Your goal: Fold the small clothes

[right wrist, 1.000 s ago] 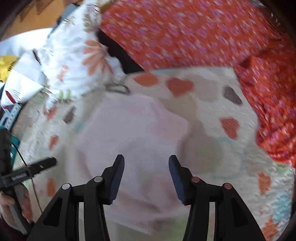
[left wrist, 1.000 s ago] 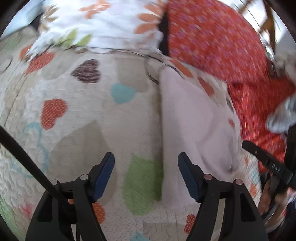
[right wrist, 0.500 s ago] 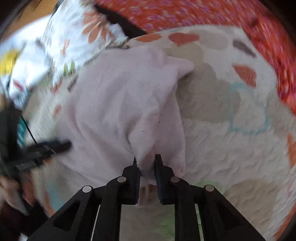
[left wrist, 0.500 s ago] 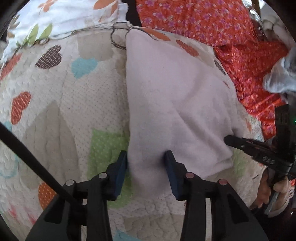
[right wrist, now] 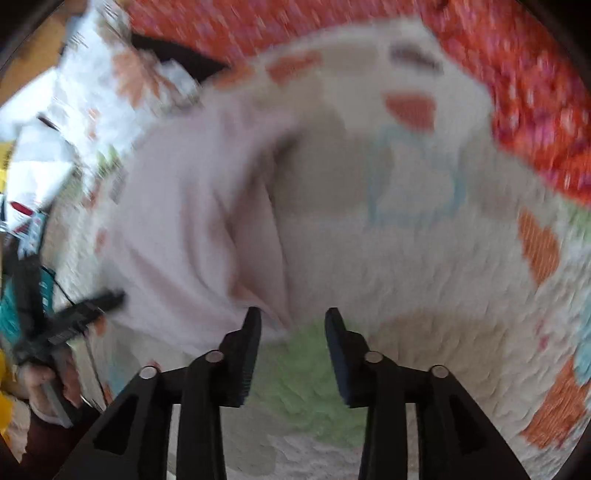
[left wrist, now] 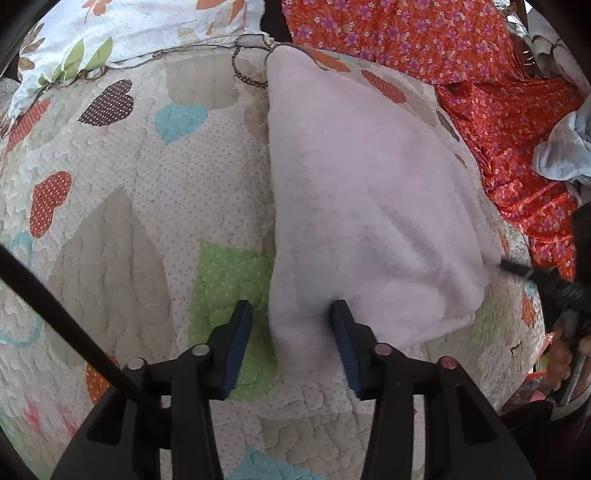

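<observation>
Left wrist view: the left hand-held gripper (left wrist: 291,314) points steeply down at a cream quilted bedspread with coloured heart patches (left wrist: 122,206). A pale lilac fleecy small garment (left wrist: 369,199) lies folded on the quilt, stretching away ahead of the gripper and to its right. The garment's near corner sits between the blue-padded fingers (left wrist: 238,343); the right finger is against the cloth, the left one stands clear of it over a green patch. Jaws part-spread and opening, not clamped. Beyond the garment, far ahead and right: a red floral cloth (left wrist: 461,62); far ahead and left, a white leaf-print pillow (left wrist: 147,26). At the right edge, the other gripper's tip meets the garment's right edge. Right wrist view, motion-blurred: the right hand-held gripper (right wrist: 293,321) hangs over the quilt, jaws spread and opening, with only a green patch between them. The garment's (right wrist: 192,221) near corner lies just beside its left finger; contact cannot be told. The left gripper (right wrist: 92,306) shows at far left.
</observation>
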A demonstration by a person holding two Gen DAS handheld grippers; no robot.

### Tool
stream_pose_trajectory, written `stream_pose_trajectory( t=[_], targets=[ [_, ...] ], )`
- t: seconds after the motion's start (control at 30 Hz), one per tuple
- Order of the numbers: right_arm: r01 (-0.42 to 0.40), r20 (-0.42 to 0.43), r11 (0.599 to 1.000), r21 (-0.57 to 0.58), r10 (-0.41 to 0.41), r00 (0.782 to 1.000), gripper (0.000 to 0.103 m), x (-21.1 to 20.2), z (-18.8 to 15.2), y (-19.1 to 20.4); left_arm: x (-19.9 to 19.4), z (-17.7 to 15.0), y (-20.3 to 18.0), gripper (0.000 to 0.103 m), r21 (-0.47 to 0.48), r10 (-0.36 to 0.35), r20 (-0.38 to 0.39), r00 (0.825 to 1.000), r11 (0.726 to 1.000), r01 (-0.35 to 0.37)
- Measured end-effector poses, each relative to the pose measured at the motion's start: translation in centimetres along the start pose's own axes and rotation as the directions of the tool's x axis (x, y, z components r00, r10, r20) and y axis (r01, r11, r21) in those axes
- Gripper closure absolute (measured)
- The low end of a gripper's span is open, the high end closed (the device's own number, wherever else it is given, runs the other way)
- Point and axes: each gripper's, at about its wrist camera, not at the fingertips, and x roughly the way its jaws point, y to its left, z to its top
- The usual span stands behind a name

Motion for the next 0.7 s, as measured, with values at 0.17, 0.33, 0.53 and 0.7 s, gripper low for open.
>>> stream_pose_trajectory(
  t=[0.17, 0.33, 0.53, 0.7],
  targets=[
    [0.067, 0.229, 0.998, 0.0, -0.065, 0.971, 0.068, -1.9, 3.1, 2.8, -0.2, 0.1, -0.3, 0.051, 0.002, 0.021, 0.015, 1.0, 1.0, -0.021],
    [0.079, 0.128, 0.993, -0.083, -0.068, 0.989, 0.078, 4.2, 6.7, 7.0, -1.4, -0.1, -0.6, 0.051, 0.012, 0.01, 0.043, 0.999, 1.0, -0.011],
    [0.333, 0.118, 0.939, -0.083, -0.323, 0.939, 0.05, 7.6, 7.6, 5.9, -2.6, 0.1, -0.3, 0.047, 0.023, 0.025, 0.074, 0.997, 0.999, -0.027],
    [0.298, 0.218, 0.955, -0.003, -0.29, 0.932, 0.058, 4.0, 7.5, 4.6, -3.7, 0.2, 0.2, 0.042, 0.013, 0.05, 0.109, 0.993, 0.999, -0.052]
  ],
)
